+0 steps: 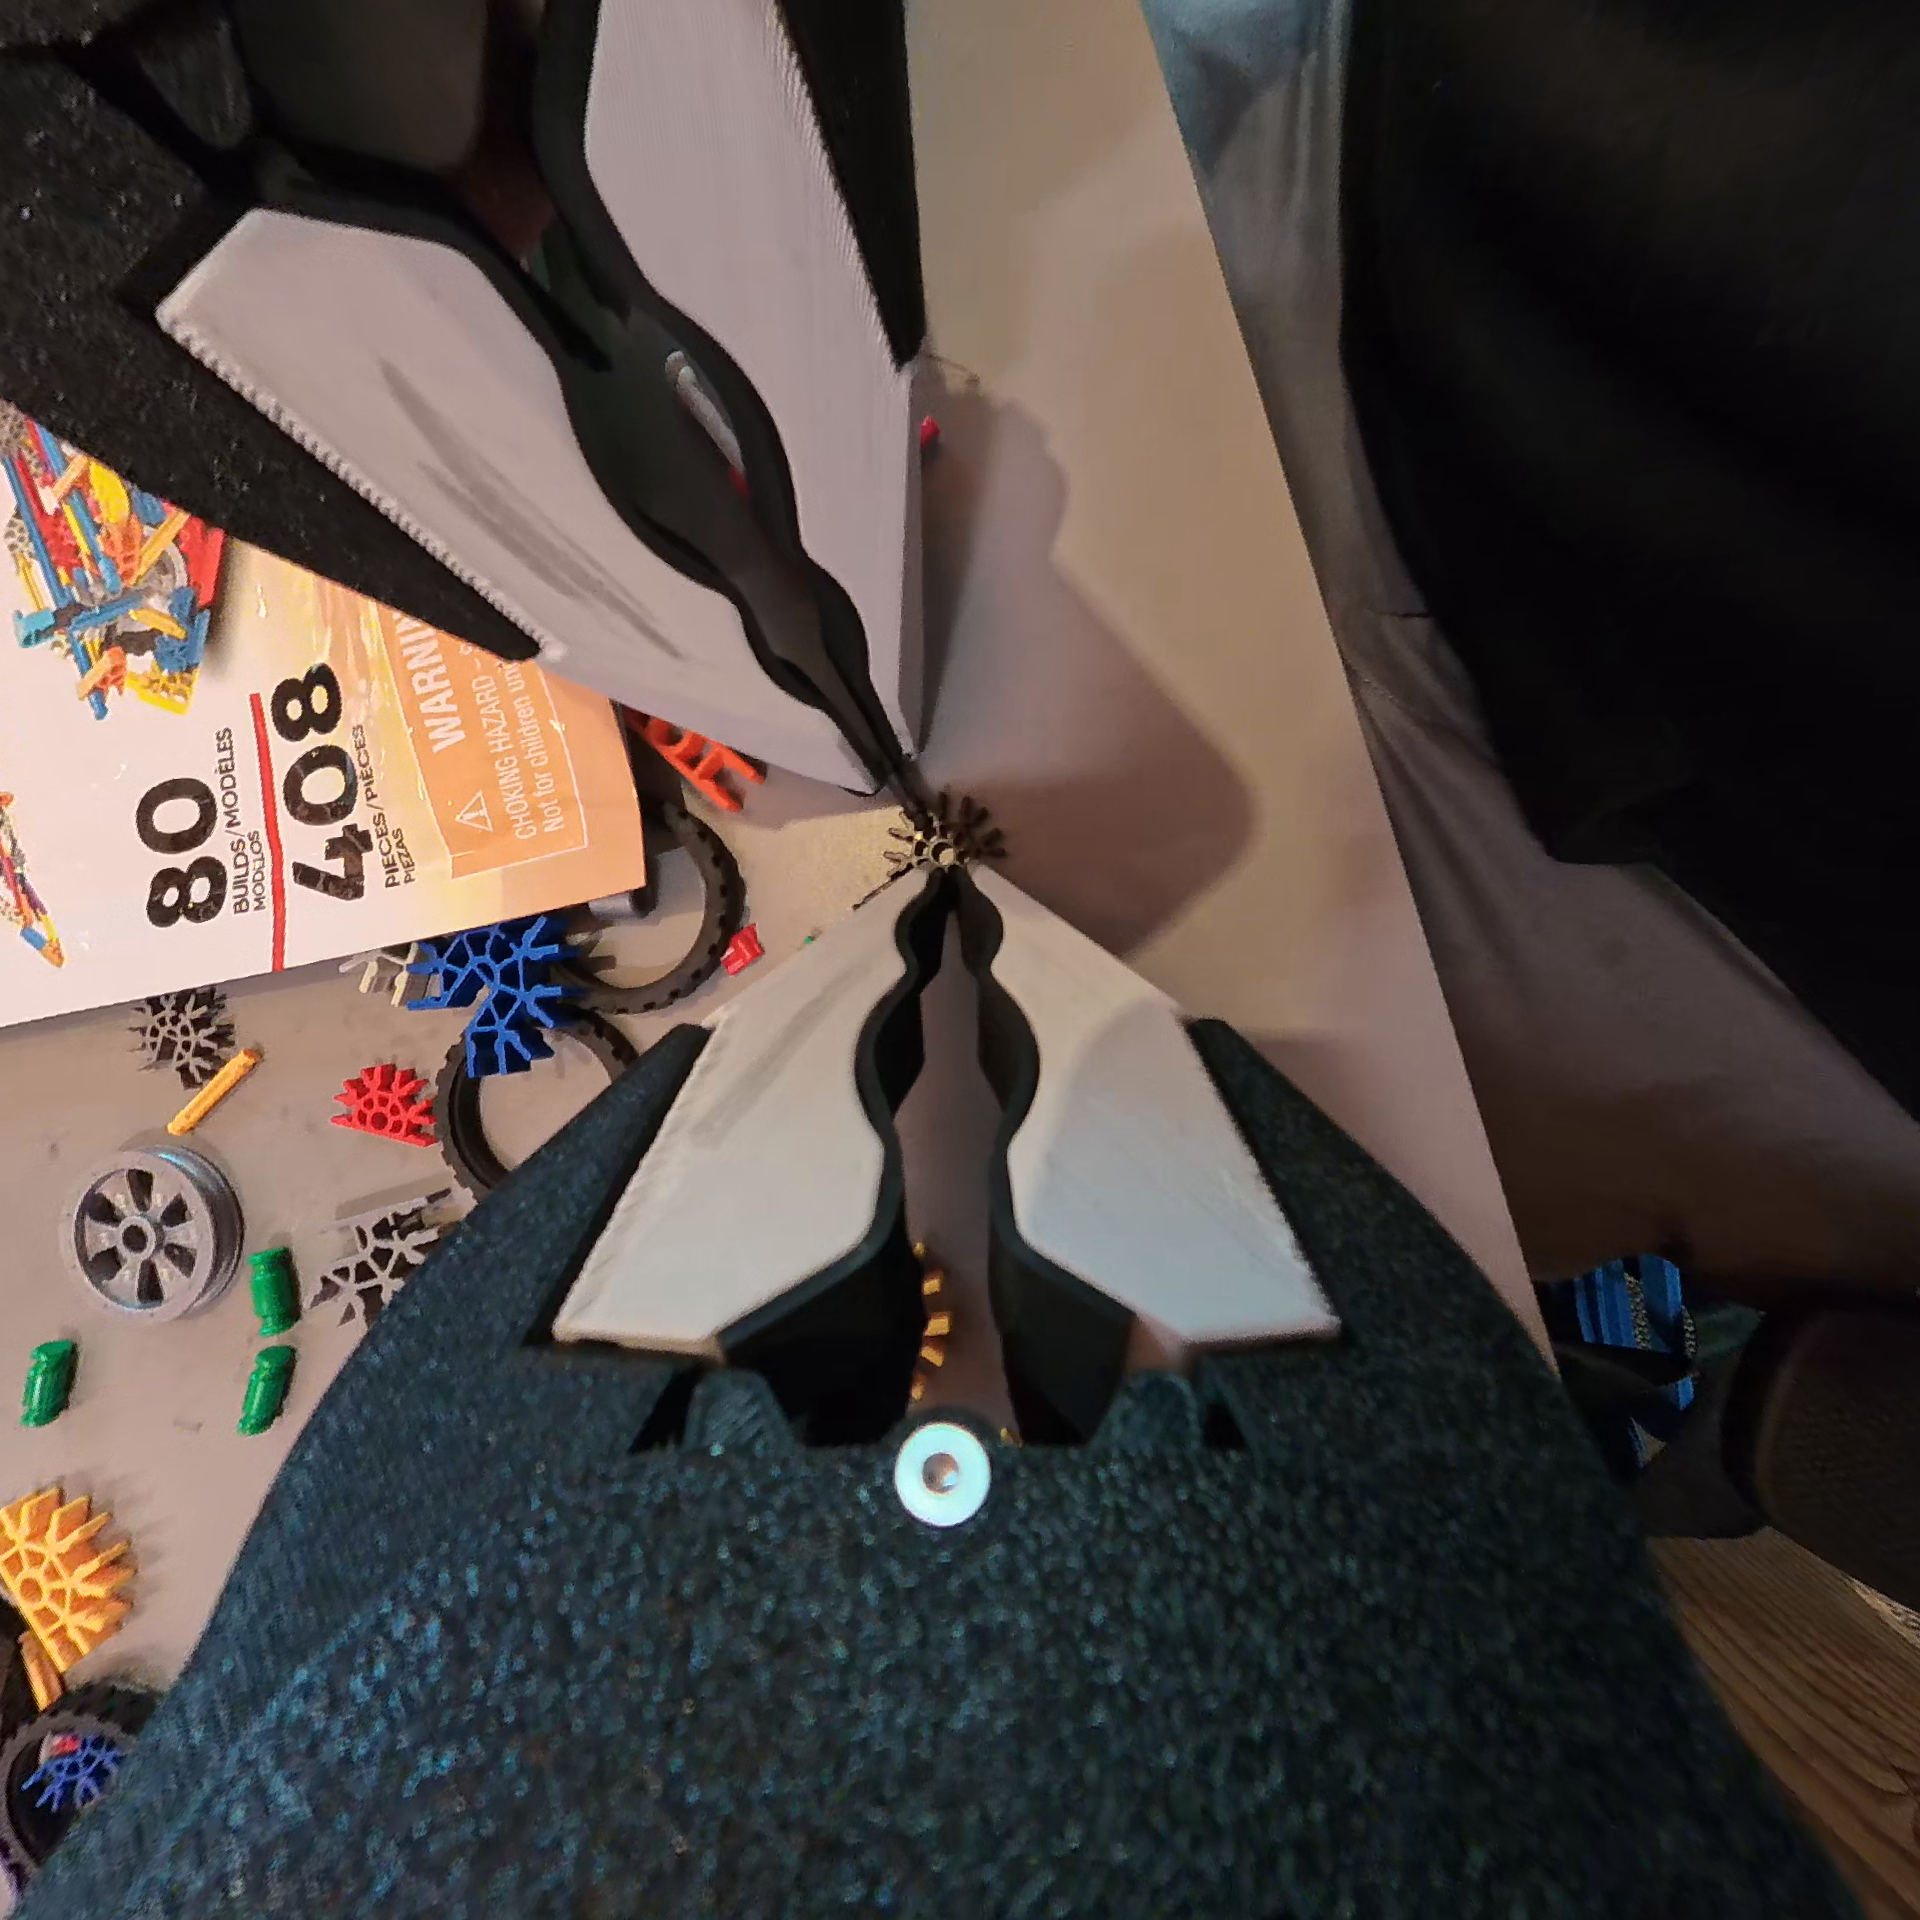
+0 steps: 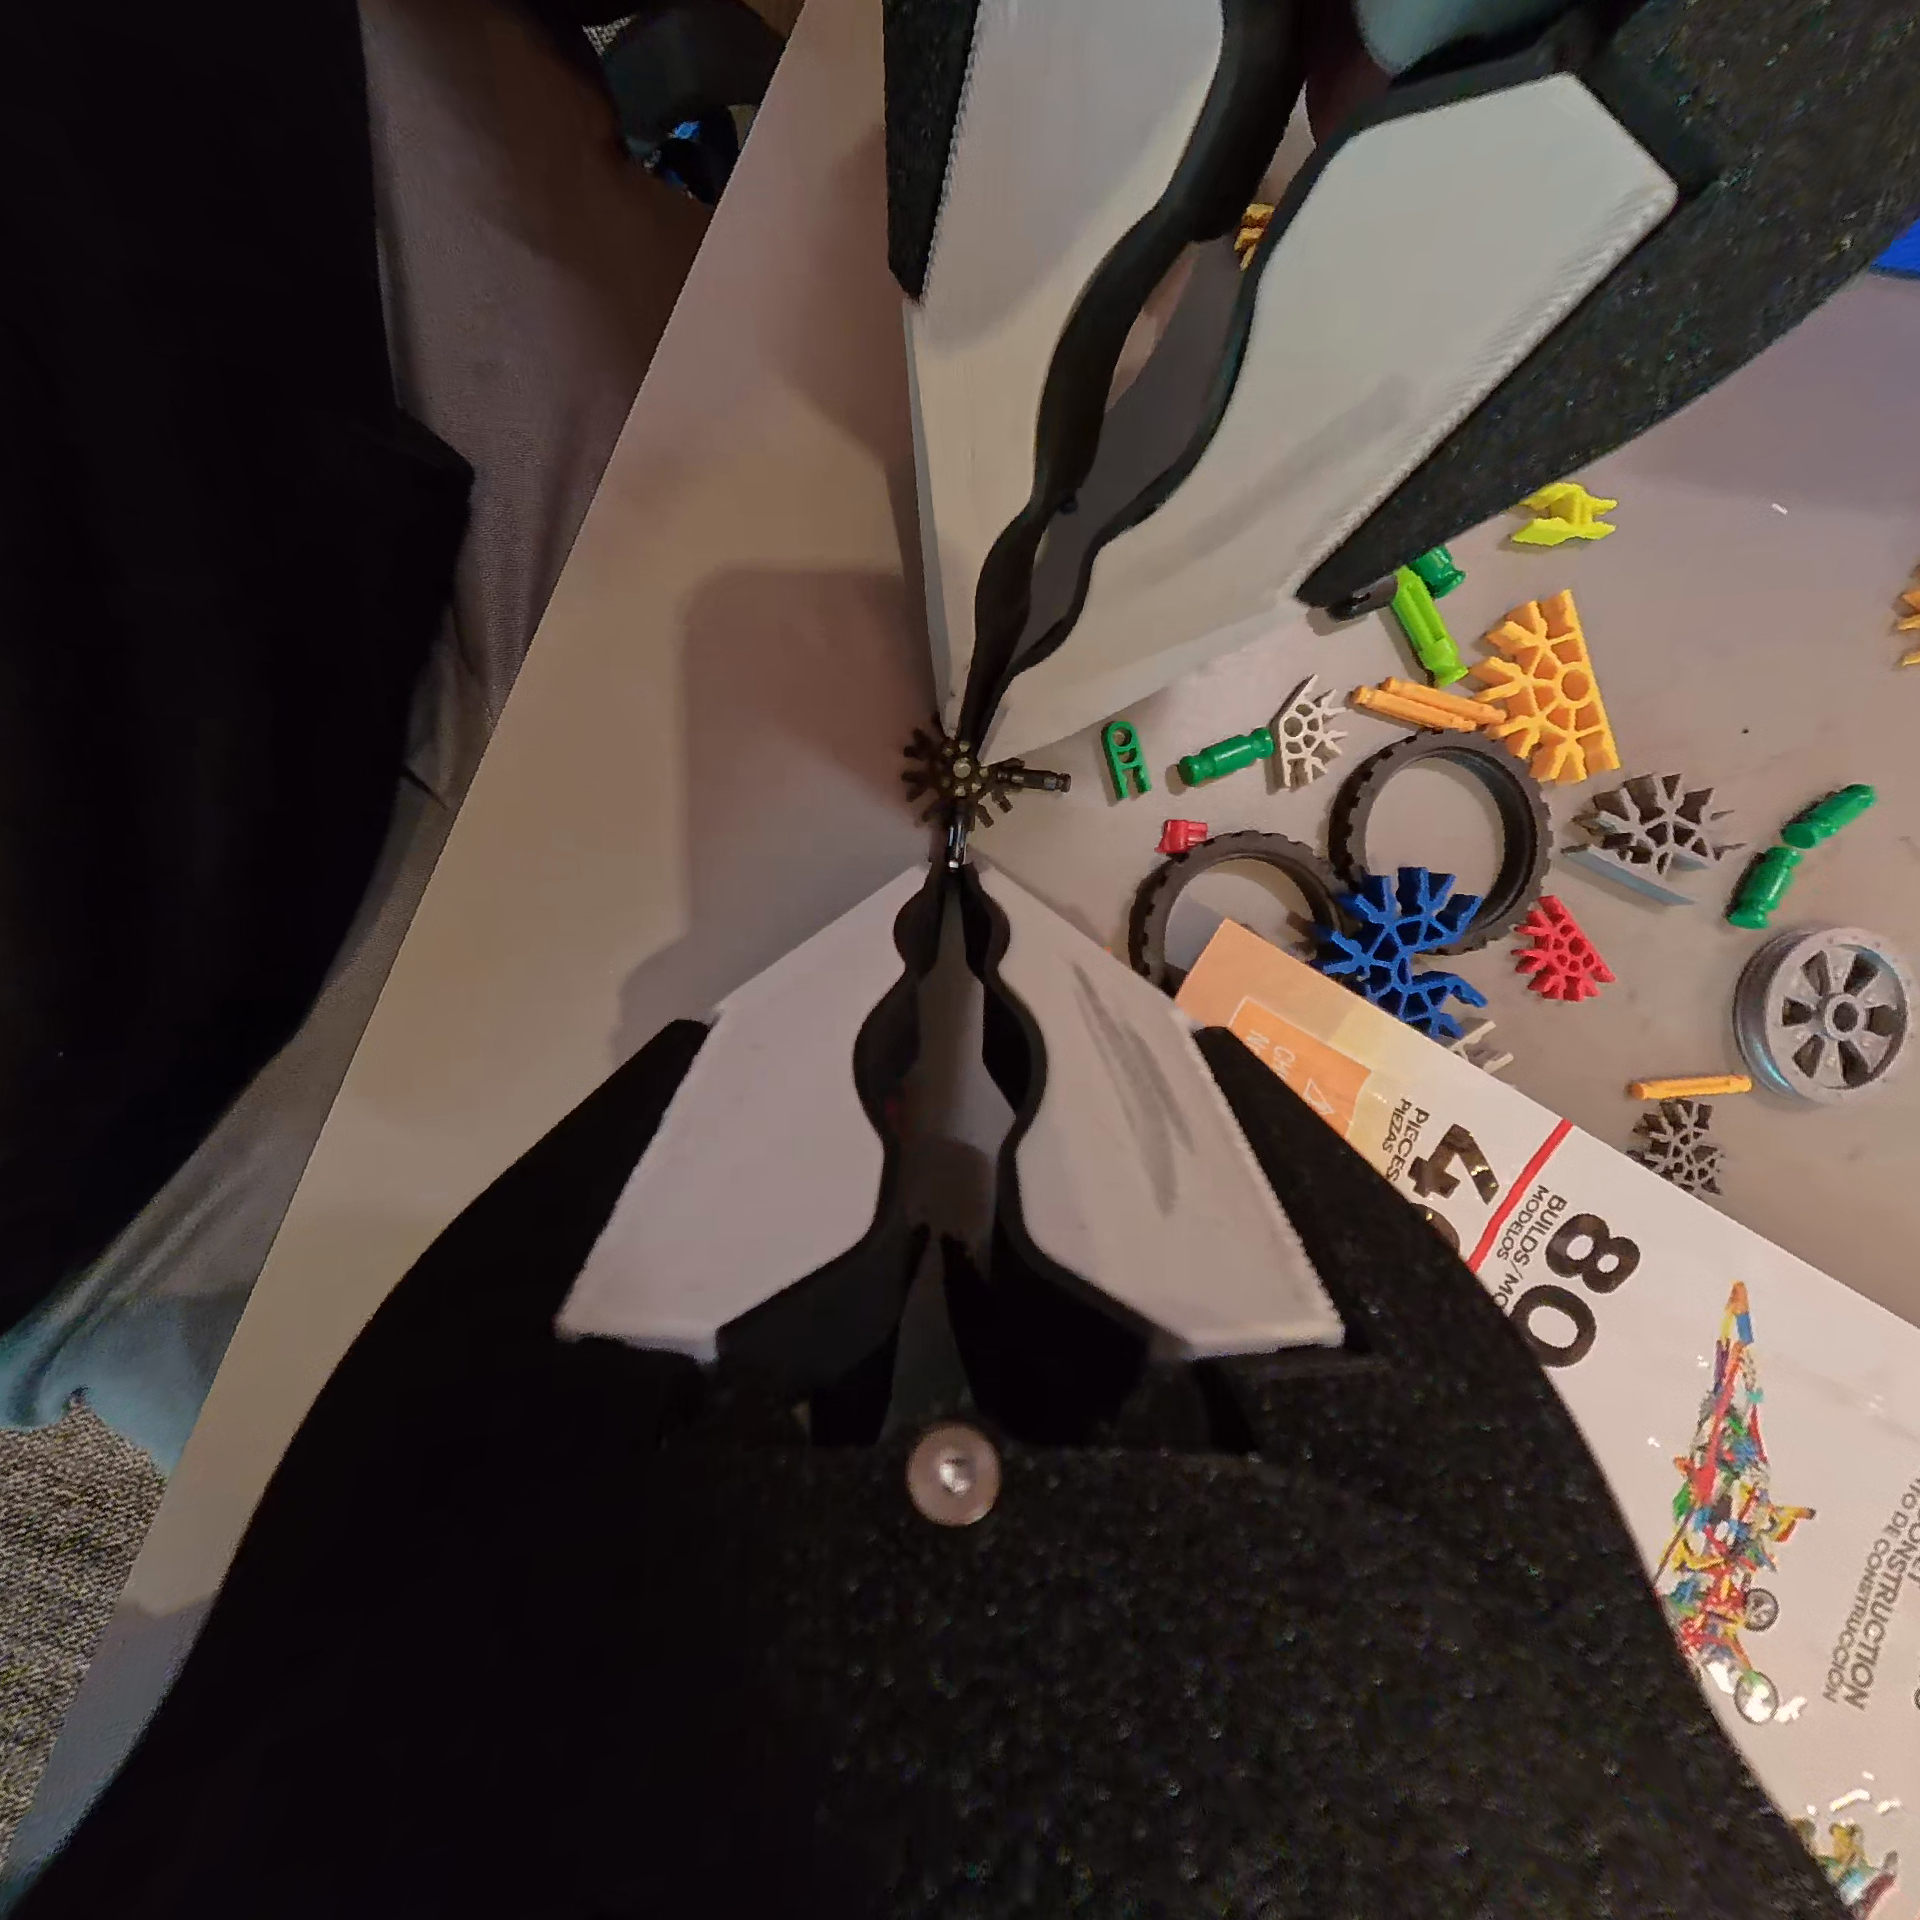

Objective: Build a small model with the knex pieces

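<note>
The left claw (image 1: 940,883) has its jaws pressed together on the near edge of a small black snowflake-shaped connector (image 1: 948,840), which is held just above the pale tabletop (image 1: 1049,260) close to its edge. The right claw (image 2: 951,868) comes at the same piece from the opposite side; its jaws are drawn in tight on a thin dark rod (image 2: 957,840) that sticks out of the connector toward it. A second short dark rod (image 2: 1034,779) juts from the connector's right side in the right wrist view. The two claws meet nearly tip to tip, with the connector between them. Well apart from this, loose building pieces lie scattered on the tabletop: a blue snowflake connector (image 2: 1397,940) resting over two black tyres (image 2: 1439,821), a small red connector (image 2: 1564,951), a grey wheel hub (image 2: 1834,1013), an orange fan-shaped connector (image 2: 1548,691), several green rods (image 2: 1226,758), and grey connectors (image 2: 1652,826). A printed instruction sheet (image 1: 260,810) lies partly over the pieces, one corner covering a tyre. Beyond the tabletop's edge is dark cloth (image 1: 1662,416).
</note>
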Demonstrator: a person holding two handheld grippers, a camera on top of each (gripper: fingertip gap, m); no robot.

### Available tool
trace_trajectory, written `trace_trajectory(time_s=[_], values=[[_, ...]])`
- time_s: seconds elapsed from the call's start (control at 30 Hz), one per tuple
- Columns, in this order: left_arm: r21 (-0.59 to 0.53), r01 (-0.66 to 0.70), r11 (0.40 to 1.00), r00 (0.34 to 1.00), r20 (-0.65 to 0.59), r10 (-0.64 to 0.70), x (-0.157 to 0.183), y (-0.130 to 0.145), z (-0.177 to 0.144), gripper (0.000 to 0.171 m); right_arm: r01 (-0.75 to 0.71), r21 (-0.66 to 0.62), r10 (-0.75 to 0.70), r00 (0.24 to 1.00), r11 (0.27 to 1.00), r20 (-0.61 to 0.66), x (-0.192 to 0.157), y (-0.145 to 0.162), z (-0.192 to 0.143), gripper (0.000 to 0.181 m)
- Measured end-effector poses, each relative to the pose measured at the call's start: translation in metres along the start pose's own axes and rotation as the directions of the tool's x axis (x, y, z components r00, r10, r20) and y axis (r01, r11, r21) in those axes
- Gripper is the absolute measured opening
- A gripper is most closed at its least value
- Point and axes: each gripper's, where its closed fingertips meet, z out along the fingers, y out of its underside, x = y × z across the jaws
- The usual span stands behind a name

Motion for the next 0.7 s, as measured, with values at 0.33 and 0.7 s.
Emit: trace_trajectory(time_s=[0.33,0.7], values=[[-0.006,-0.003,1.0,1.0,0.001,0.003,0.0,0.0,0.0,0.0,-0.01,-0.014,0.01,1.0,1.0,-0.012,0.002,0.002,-0.001,0.01],[-0.007,0.001,1.0,1.0,0.005,-0.001,-0.001,0.0,0.0,0.0,-0.04,0.047,0.042,0.999,0.998,-0.03,0.003,-0.008,0.001,0.0]])
